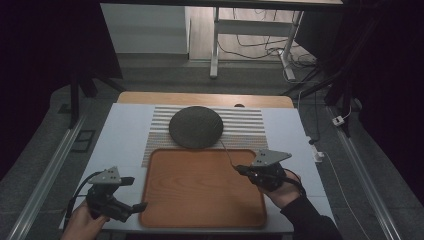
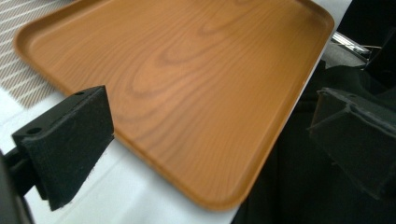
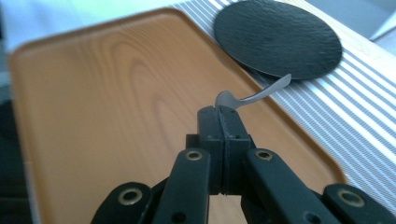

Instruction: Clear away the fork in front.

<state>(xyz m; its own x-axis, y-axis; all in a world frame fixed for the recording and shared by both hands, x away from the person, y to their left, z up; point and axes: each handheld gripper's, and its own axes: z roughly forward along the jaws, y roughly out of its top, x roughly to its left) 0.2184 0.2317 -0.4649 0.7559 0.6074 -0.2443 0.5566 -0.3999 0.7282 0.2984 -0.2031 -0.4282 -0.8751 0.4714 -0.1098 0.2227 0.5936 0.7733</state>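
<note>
High view, layout: I see a wooden tray (image 1: 202,187) at the near edge of the desk (image 1: 125,130), its far rim on a striped mat (image 1: 250,127); a dark round plate (image 1: 195,127) sits on that mat just beyond the tray's far edge.
High view, right gripper: my right gripper (image 1: 240,170) hangs over the tray's right edge, holding a thin metal utensil (image 1: 226,152) whose far end reaches the plate's near-right rim.
High view, left gripper: my left gripper (image 1: 137,192) is at the tray's near-left corner, beside it, carrying nothing.
Left gripper view, fingers: my fingers (image 2: 70,140) stand wide apart with nothing between them; the tray (image 2: 187,93) lies bare ahead, its near corner at the desk's near edge.
Right gripper view, fingers: my fingers (image 3: 219,121) are pressed together, pinching the handle end of the utensil (image 3: 254,95). It looks like a spoon, but the bowl is hidden under or against the plate (image 3: 278,37), so I cannot tell for sure.
Right gripper view, thing's place: the utensil spans from the tray's far-right corner out across the mat (image 3: 327,107) to the plate's rim.
Risk, grip: I hold only the handle's tip, so the utensil may pivot or slip out if I swing it.
Risk, plate: the far end seems to touch the plate; pulling or lifting carelessly could drag the plate off the mat's middle.
Risk, tray: lowering too fast could knock the tray's raised rim.
</note>
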